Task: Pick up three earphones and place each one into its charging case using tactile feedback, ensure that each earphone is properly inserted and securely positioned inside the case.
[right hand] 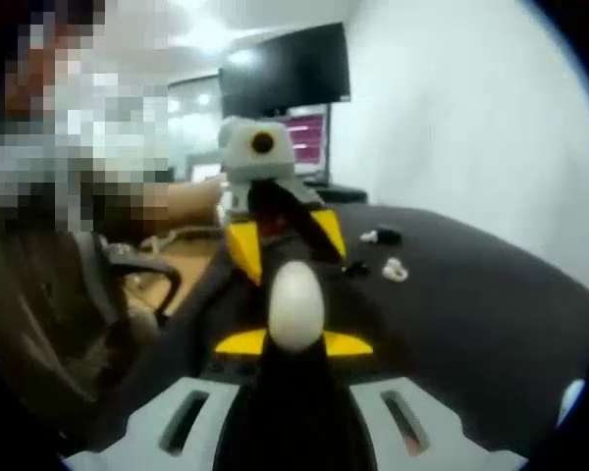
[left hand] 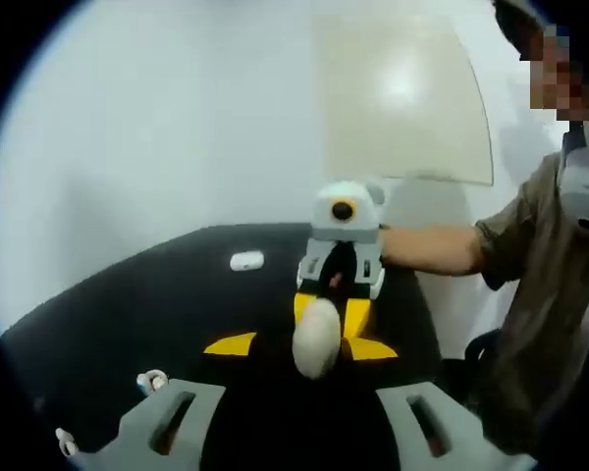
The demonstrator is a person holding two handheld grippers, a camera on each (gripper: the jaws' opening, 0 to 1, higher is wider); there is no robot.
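The 2 grippers face each other above the black table (left hand: 128, 304), with a white oval case (left hand: 317, 339) between them. I take it for a charging case, though it is too blurred to be sure.

The right gripper (left hand: 331, 309) appears to be pinching it: in the left gripper view its yellow fingers flank the upper end of the oval. The oval's long axis runs along the line between the 2 tools, its free end toward the left gripper (right hand: 285, 240). In the right gripper view the case (right hand: 294, 304) sits centred between that gripper's own yellow tips.

The left gripper's jaws stand spread, well clear of the oval on both sides, and I cannot make out anything held in them.

Loose earphones lie on the table:
- 1 earphone (left hand: 152, 381) is low and left in the left gripper view, beside its left jaw.
- A second earphone (left hand: 67, 442) lies further left.
- A small white case (left hand: 245, 260) rests far off on the table.

The coming move turns on this: the earphones lie down and to the left of the free left gripper, so it is the nearer tool. It would have to drop away from the held case to fetch 1.
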